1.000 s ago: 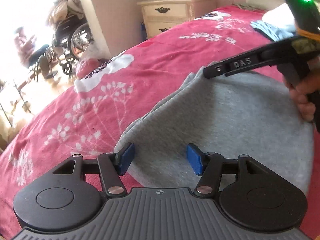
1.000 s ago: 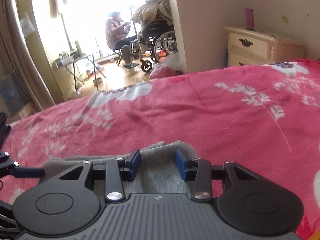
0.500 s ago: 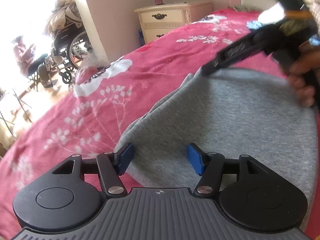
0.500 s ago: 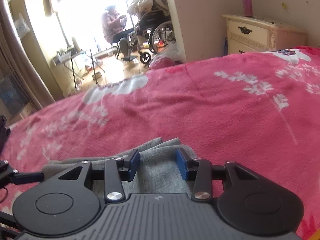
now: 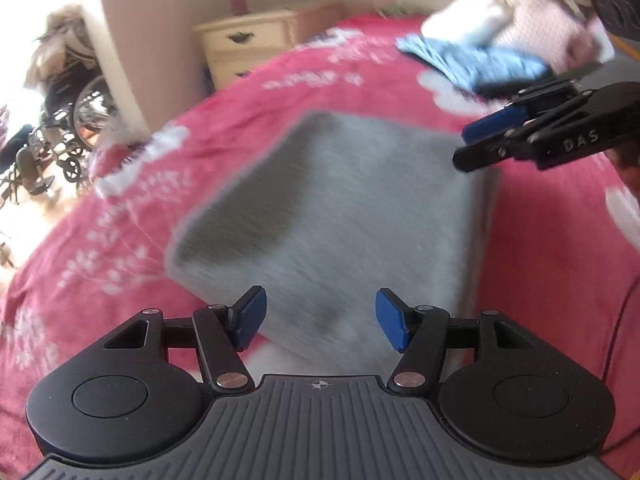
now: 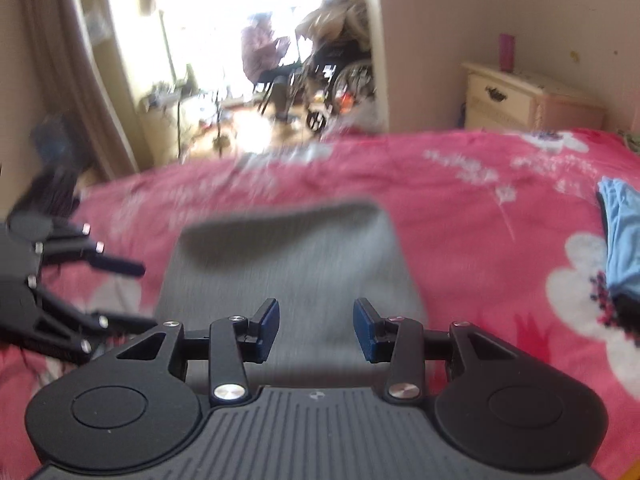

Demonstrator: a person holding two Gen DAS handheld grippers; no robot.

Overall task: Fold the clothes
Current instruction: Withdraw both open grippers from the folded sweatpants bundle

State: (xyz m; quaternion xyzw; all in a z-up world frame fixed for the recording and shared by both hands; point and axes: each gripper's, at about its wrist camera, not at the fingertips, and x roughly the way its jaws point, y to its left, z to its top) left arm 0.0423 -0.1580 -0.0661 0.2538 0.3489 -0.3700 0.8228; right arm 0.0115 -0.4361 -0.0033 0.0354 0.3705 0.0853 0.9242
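Lying folded on pink bedspread (image 5: 132, 216), grey garment (image 5: 340, 216), both tools' jaws apart

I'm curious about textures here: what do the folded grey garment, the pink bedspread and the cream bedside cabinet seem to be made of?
Grey garment: looks like soft, matte knit jersey or sweatshirt fabric; blur hides the weave. Pink bedspread: apparently plush, fleecy cloth printed with white flowers, with soft creases and no shine. Cream bedside cabinet: probably painted wood, smooth finish, with dark metal-looking drawer pulls.
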